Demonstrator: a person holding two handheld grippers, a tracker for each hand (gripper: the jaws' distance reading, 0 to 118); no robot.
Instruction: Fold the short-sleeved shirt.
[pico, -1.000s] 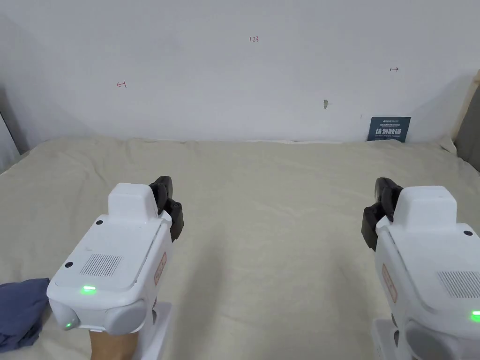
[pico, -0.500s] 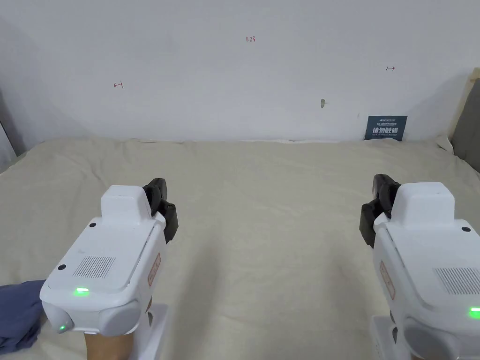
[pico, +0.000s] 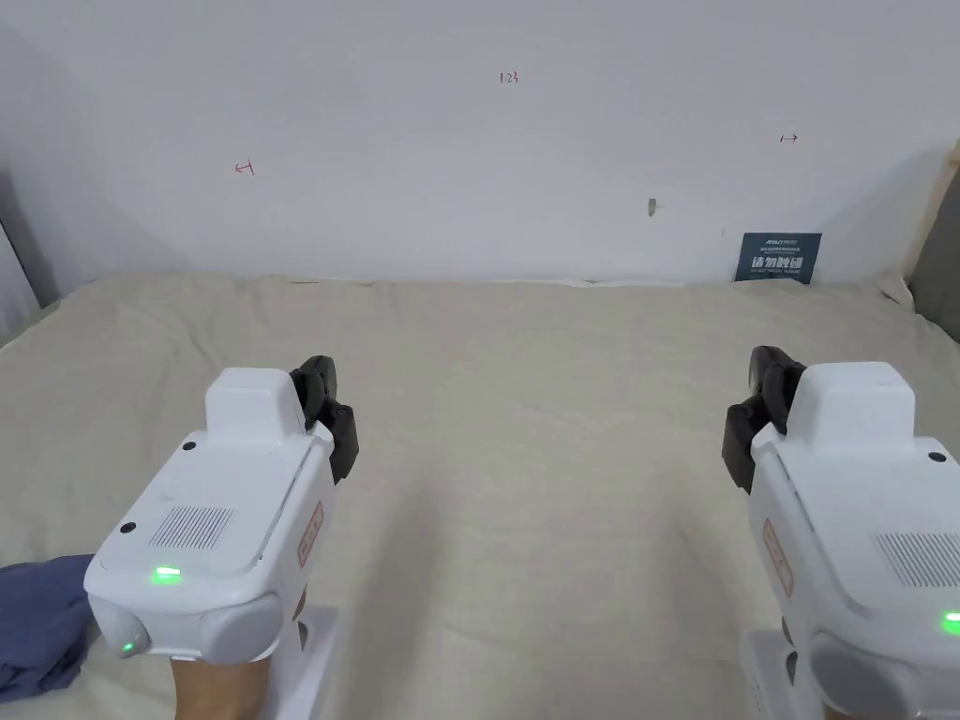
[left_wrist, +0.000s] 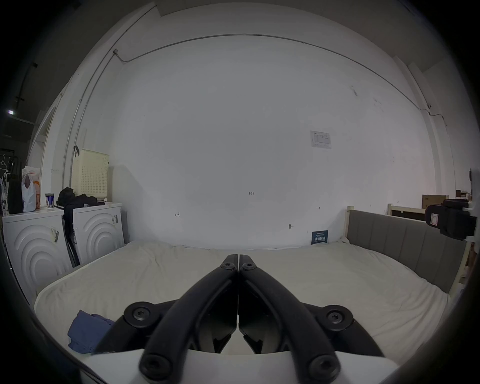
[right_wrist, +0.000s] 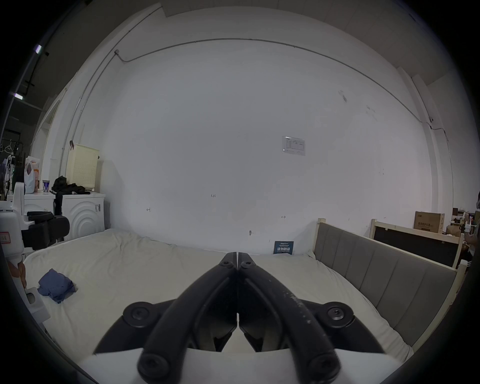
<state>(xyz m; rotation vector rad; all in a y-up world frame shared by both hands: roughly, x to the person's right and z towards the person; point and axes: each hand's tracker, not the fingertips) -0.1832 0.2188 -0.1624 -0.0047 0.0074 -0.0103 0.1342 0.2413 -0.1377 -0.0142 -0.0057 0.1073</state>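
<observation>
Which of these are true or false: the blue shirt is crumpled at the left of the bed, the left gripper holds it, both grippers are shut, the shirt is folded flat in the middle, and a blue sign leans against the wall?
1. The blue shirt lies crumpled at the left of the bed. True.
2. The left gripper holds the shirt. False: its jaws are closed on nothing, above the bed and apart from the shirt.
3. Both grippers are shut. True: the right gripper also has its jaws together.
4. The shirt is folded flat in the middle. False: it is bunched near the bed's left edge.
5. A blue sign leans against the wall. True.
</observation>
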